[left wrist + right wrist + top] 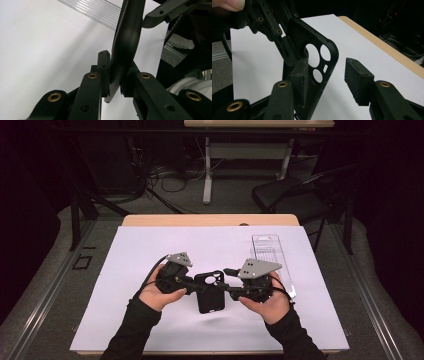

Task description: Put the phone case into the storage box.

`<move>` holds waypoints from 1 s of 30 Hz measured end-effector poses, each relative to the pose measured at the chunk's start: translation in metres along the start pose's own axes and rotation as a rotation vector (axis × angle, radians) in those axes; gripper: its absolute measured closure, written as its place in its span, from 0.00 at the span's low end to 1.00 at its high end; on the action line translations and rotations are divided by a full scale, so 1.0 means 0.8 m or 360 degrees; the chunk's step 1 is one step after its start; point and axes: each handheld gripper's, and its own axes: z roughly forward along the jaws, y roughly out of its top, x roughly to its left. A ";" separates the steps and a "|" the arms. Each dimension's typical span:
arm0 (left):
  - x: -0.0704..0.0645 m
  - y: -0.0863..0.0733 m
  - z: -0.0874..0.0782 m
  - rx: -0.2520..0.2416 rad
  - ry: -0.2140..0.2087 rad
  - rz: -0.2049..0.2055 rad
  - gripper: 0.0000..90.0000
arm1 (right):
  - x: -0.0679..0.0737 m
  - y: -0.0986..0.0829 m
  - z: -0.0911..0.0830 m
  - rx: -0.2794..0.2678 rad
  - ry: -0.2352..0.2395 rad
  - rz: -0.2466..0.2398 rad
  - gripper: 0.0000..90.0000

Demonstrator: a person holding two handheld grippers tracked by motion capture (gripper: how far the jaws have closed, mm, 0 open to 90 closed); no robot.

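Already the left gripper (192,282) is clamped on the left edge of the black phone case (210,292), holding it above the white mat (125,270). Moving right, the right gripper (231,280) has its jaws apart astride the case's camera-hole corner, not yet gripping. Farther right lies the clear packaging tray (270,257), so the case looks unpacked; the two-handed hold remains unfinished

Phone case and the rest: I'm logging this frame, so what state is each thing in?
Phone case: empty, held off the sheet, tilted.
Left gripper: shut on the phone case's edge.
Right gripper: open, jaws astride the case's edge.
Clear plastic package: lying flat, untouched.
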 end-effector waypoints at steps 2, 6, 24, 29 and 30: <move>0.000 -0.001 0.001 0.0010 0.0001 0.0005 0.90 | 0.000 -0.002 0.001 0.0008 -0.0007 -0.0007 0.62; 0.001 -0.004 0.005 0.0015 0.0000 -0.0027 0.90 | 0.001 -0.004 0.002 0.0012 -0.0048 -0.0025 0.63; -0.004 -0.008 0.015 0.0047 0.0007 -0.0063 0.90 | 0.018 -0.009 0.006 0.0035 -0.0200 -0.0085 0.71; -0.005 -0.009 0.015 0.0047 0.0013 -0.0067 0.90 | 0.019 -0.010 0.005 0.0061 -0.0204 -0.0022 0.73; -0.005 -0.009 0.015 0.0045 0.0014 -0.0064 0.90 | 0.019 -0.010 0.005 0.0063 -0.0207 -0.0013 0.73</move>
